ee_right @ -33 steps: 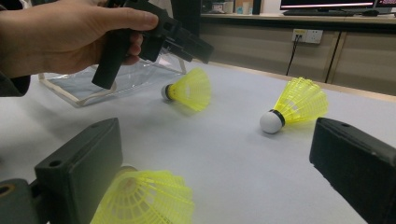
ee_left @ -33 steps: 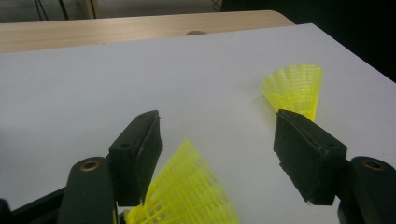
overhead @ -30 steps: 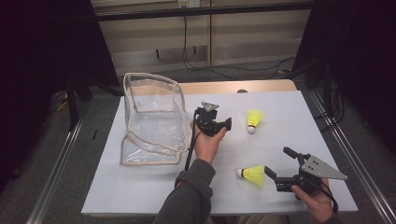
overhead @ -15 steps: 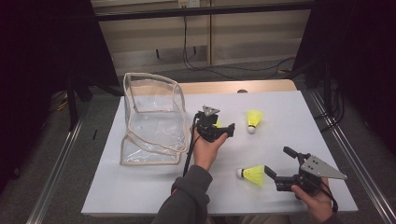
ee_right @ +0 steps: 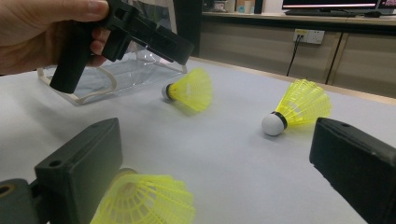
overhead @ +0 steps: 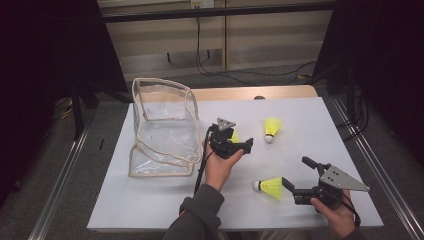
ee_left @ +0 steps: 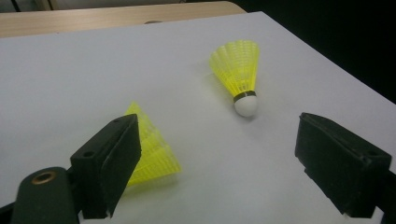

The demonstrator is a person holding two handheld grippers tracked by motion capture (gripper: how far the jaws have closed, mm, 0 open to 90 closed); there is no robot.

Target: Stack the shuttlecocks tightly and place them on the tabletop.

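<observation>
Three yellow shuttlecocks lie on the white table (overhead: 150,200). One shuttlecock (overhead: 234,136) (ee_left: 156,151) rests on the table, partly hidden by one jaw of my left gripper (overhead: 242,141) (ee_left: 224,172). That gripper's jaws have just been opening and stand wide, pressing on nothing. A second shuttlecock (overhead: 271,128) (ee_left: 238,70) lies farther ahead, cork toward me. My right gripper (overhead: 297,172) (ee_right: 219,177) is open near the front right, and the third shuttlecock (overhead: 270,188) (ee_right: 144,200) lies by its lower jaw, untouched. A clear pouch (overhead: 162,127) stands open at the left.
The pouch has a beige zip rim and leans close to my left hand (overhead: 217,167). The table's far edge meets a wooden strip (overhead: 240,93). Metal rails (overhead: 372,165) run along both sides. Dark cables hang on the wall behind.
My left gripper has moved right, away from the pouch, and its jaws have spread. A shuttlecock now shows on the table beside it. The right gripper has stayed put.
</observation>
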